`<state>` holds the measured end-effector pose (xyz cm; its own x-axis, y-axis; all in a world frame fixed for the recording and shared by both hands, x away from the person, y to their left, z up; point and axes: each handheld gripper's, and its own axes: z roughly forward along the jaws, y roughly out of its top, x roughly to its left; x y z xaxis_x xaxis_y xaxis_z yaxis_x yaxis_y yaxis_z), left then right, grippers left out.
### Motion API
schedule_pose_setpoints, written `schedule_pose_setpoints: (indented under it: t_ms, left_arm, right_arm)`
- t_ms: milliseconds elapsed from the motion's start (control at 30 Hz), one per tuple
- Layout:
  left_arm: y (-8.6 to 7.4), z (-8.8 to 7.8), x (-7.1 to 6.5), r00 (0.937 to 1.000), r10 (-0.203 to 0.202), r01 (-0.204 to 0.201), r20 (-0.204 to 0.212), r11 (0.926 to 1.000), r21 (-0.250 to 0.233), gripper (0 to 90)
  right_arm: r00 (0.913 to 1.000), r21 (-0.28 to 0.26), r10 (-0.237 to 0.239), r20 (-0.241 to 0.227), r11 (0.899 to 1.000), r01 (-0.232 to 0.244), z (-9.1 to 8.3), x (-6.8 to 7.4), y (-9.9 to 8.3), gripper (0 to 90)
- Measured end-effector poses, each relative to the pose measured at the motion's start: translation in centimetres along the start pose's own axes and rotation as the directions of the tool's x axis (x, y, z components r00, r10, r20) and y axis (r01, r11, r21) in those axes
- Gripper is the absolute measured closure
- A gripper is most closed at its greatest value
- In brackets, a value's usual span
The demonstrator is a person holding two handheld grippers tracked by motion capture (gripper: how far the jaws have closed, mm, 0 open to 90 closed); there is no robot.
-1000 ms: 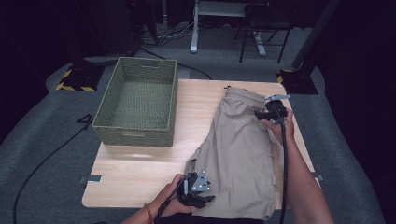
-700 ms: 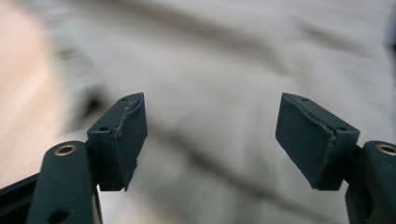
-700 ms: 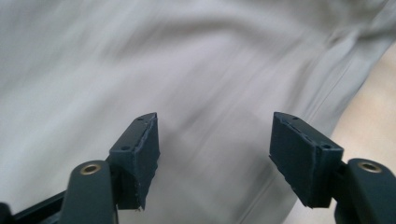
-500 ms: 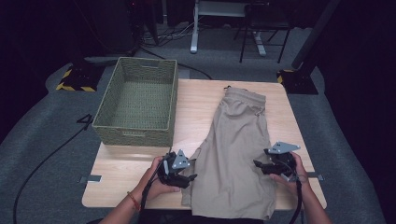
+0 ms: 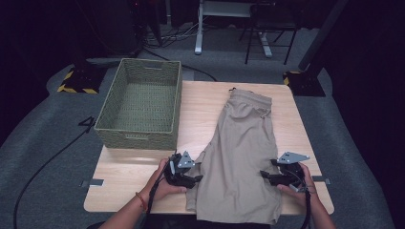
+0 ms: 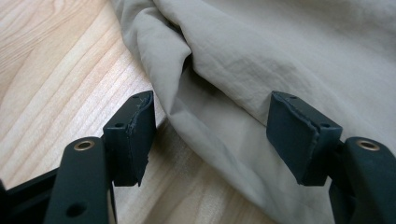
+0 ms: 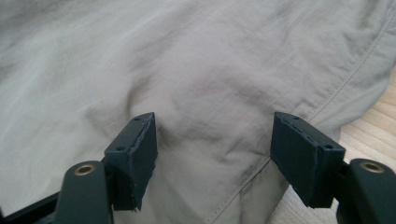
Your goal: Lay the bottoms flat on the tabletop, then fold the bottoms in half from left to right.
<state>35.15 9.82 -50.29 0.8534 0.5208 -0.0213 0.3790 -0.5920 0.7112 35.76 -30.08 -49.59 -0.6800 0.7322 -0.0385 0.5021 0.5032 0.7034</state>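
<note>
High view: both tools moved slightly inward onto shorts (image 5: 241,157).

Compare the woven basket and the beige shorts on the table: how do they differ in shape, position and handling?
The basket stands as a rigid box at the table's left; the shorts lie flat and creased at its right. Both grippers sit at the shorts' edges; the basket stands apart from them. Both rest on the wooden table.

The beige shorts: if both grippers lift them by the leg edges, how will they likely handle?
The shorts look thin and creased, with a soft fold by the left gripper, so they would probably droop and bunch rather than hold shape. Likely light. The smooth weave under the right gripper might slip from a shallow pinch.
</note>
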Motion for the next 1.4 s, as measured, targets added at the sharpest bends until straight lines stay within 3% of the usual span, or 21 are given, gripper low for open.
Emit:
schedule_pose_setpoints:
  t_ms: [467, 567, 700, 767, 900, 933, 1033, 1133, 1167, 1233, 1267, 1400]
  left_arm:
    - [0.6, 0.6, -3.4, 0.9981, 0.042, -0.042, 0.044, 0.9991, 0.003, 35.6]
    - [0.7, 0.6, -4.4, 0.9953, 0.064, -0.065, 0.072, 0.9978, 0.013, 35.6]
    - [1.1, 0.5, -5.3, 0.9898, 0.103, -0.109, 0.099, 0.9922, 0.060, 32.9]
    - [1.2, 0.4, -5.3, 0.9877, 0.116, -0.123, 0.105, 0.9905, 0.062, 29.0]
    - [2.2, 0.0, -4.4, 0.9933, 0.091, -0.092, 0.071, 0.9956, 0.012, 24.4]
    - [2.6, 0.0, -4.1, 0.9952, 0.074, -0.074, 0.065, 0.9973, -0.001, 24.6]
    - [4.0, 0.5, -3.4, 0.9943, 0.091, -0.091, 0.055, 0.9959, -0.008, 25.6]
    - [5.7, 1.8, -2.6, 0.9926, 0.111, -0.111, 0.048, 0.9938, -0.012, 27.7]
    - [5.9, 2.3, -2.5, 0.9927, 0.113, -0.112, 0.043, 0.9936, -0.007, 29.5]
    - [6.2, 3.5, -2.1, 0.9931, 0.084, -0.086, 0.081, 0.9962, 0.014, 34.9]
    - [6.1, 4.1, -2.1, 0.9926, 0.087, -0.090, 0.084, 0.9953, 0.036, 35.1]
    - [5.5, 4.8, -2.5, 0.9906, 0.101, -0.106, 0.092, 0.9935, 0.043, 40.2]
  right_arm:
    - [0.9999, -0.022, 0.007, -0.011, 1.000, -0.008, -0.4, -0.7, -0.8, 31.0]
    - [0.9999, -0.014, 0.006, -0.012, 1.000, -0.006, -0.7, -1.0, -1.0, 30.9]
    - [0.9999, 0.002, 0.012, -0.010, 1.000, -0.012, -1.4, -1.1, -1.5, 31.0]
    - [0.9999, 0.012, 0.015, -0.006, 1.000, -0.015, -1.7, -1.2, -1.7, 31.0]
    - [0.9995, 0.034, 0.019, 0.025, 0.999, -0.020, -2.3, -1.2, -1.9, 33.4]
    - [0.9991, 0.025, 0.009, 0.042, 1.000, -0.010, -2.5, -1.2, -1.9, 34.8]
    - [0.9992, -0.022, 0.021, 0.034, 1.000, -0.021, -2.9, -1.1, -1.9, 37.2]
    - [0.9980, -0.038, 0.022, 0.060, 0.999, -0.019, -2.8, -1.3, -1.6, 40.3]
    - [0.9978, -0.028, 0.028, 0.060, 0.999, -0.026, -2.6, -1.4, -1.5, 40.1]
    - [0.9979, -0.011, 0.036, 0.053, 0.999, -0.036, -2.1, -1.5, -1.7, 39.0]
    - [0.9981, -0.008, 0.039, 0.047, 0.999, -0.039, -2.0, -1.5, -1.8, 38.4]
    - [0.9991, 0.004, 0.040, 0.013, 0.999, -0.040, -2.4, -1.0, -2.4, 37.1]
